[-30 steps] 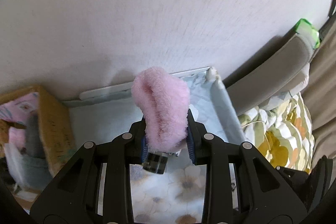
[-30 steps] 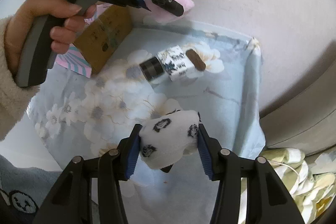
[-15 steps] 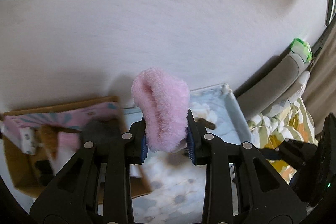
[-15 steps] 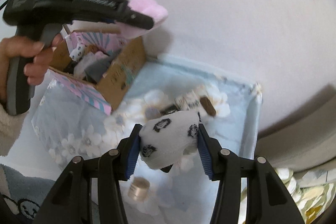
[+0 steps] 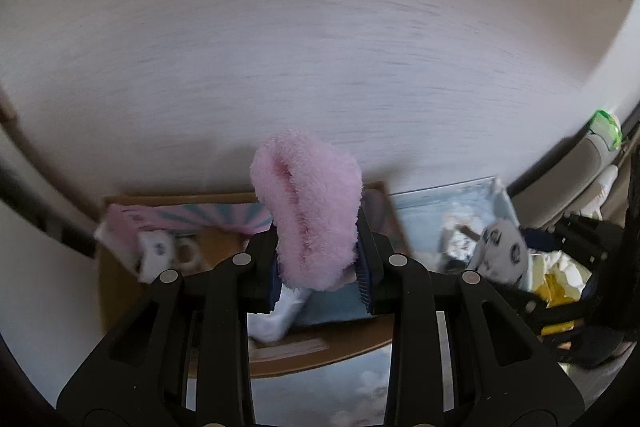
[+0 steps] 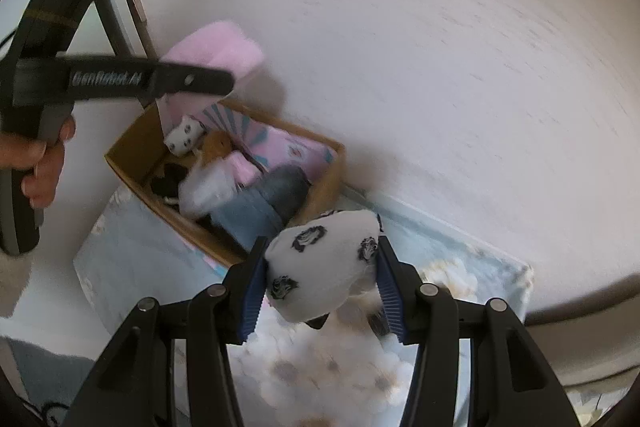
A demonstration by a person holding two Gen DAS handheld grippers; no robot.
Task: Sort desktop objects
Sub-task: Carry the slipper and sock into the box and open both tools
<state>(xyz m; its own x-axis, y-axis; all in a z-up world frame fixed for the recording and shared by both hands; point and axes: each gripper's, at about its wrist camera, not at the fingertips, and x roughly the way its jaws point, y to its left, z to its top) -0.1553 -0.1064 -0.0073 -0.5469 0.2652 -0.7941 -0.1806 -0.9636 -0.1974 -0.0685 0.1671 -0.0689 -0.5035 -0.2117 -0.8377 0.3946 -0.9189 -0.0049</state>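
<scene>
My left gripper [image 5: 320, 267] is shut on a fluffy pink sock [image 5: 310, 211], held above an open cardboard box [image 5: 320, 359]. In the right wrist view the same pink sock [image 6: 216, 47] sticks out past the left gripper [image 6: 224, 83], over the far left corner of the cardboard box [image 6: 132, 183]. My right gripper [image 6: 322, 291] is shut on a white sock with black prints [image 6: 324, 259], just right of the box and above the floral cloth [image 6: 320, 379]. That white sock [image 5: 500, 251] also shows at the right of the left wrist view.
The box holds several rolled socks and soft items, among them a white printed one [image 6: 184, 139] and a grey-blue one [image 6: 276, 195]. A pale wall [image 6: 400, 47] stands right behind the box. A hand [image 6: 40, 167] grips the left gripper's handle. Patterned bedding [image 5: 560, 287] lies at the right.
Both grippers have risen and swung left toward the box, each keeping its sock. The box has come under the left gripper, and the bottle on the cloth has dropped from sight.
</scene>
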